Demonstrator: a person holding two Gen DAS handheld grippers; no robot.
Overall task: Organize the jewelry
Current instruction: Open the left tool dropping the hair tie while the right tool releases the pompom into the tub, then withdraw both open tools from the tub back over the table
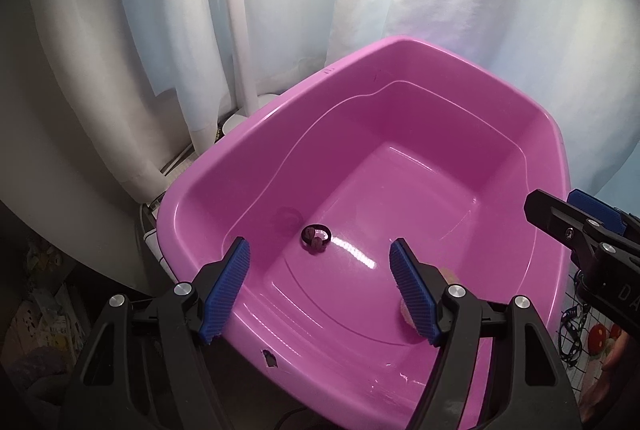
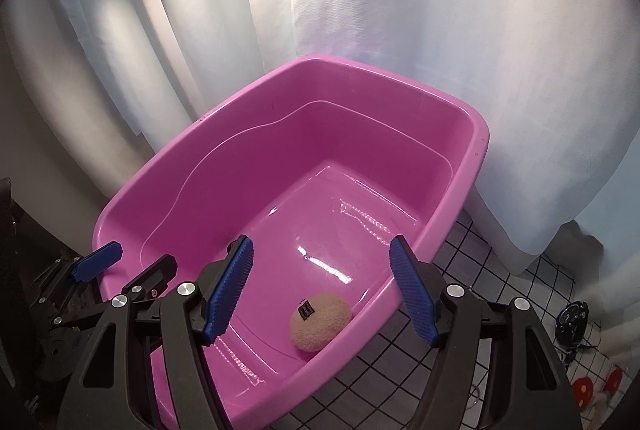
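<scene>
Dark jewelry piece: a small black ring-shaped band with two little dark lumps on it, lying on the floor of the pink tub, toward its left side as the left wrist camera sees it; nothing touches it.
Round beige piece: a fuzzy, puff-like disc with a small dark tag on top, resting on the tub floor close against the near right wall; in the left wrist view only its edge peeks out behind the right finger of that gripper.
Pink tub: a deep, glossy plastic basin with a stepped inner wall; a small chip shows in its near rim.
Left gripper: released, blue pads spread wide above the near rim, nothing between them; the dark band lies beyond the tips, apart from both.
Right gripper: also let go, jaws wide, hanging over the near right corner of the tub; the beige disc sits below and between the fingers but untouched.
White curtain: hangs in folds behind the tub.
Checked cloth: white with dark grid lines, under the tub's right side.
Small dark round item: lies on the checked cloth, well to the right of the tub; too blurred to name.
</scene>
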